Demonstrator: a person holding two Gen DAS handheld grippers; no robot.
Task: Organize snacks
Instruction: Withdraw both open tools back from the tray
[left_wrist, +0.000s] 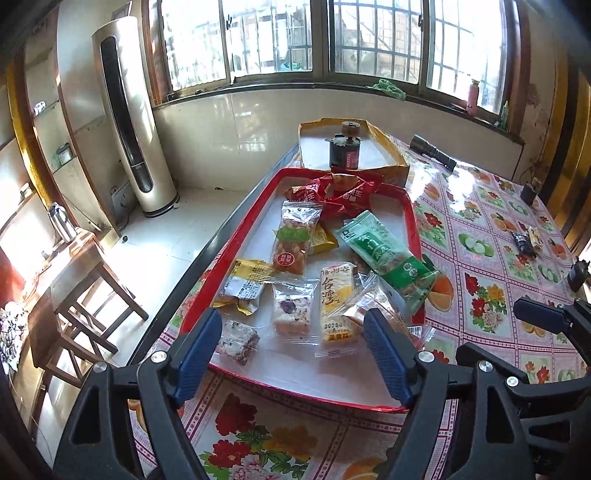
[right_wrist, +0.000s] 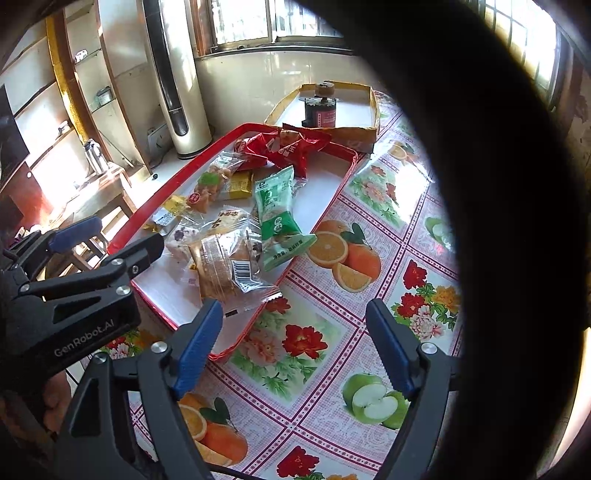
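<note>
A red tray (left_wrist: 236, 229) (right_wrist: 177, 177) lies on the floral tablecloth and holds several wrapped snacks. Among them are a green packet (left_wrist: 388, 254) (right_wrist: 279, 218), red packets (left_wrist: 332, 192) (right_wrist: 284, 147) at the far end, a clear nut bar (left_wrist: 293, 240), a yellow pastry bar (left_wrist: 338, 302) and a clear cake packet with a barcode (right_wrist: 225, 266). My left gripper (left_wrist: 291, 328) hangs open over the tray's near end, with nothing between its fingers. My right gripper (right_wrist: 293, 317) stands open above the tray's near right corner and the cloth, holding nothing.
A yellow cardboard box (left_wrist: 391, 155) holding a dark cylindrical object (left_wrist: 345, 147) stands behind the tray. A flashlight (left_wrist: 432, 151) and small wrappers (left_wrist: 526, 240) lie on the right of the table. The table edge (left_wrist: 207, 243) drops to the floor on the left. A dark blur (right_wrist: 498, 184) hides the right wrist view's right side.
</note>
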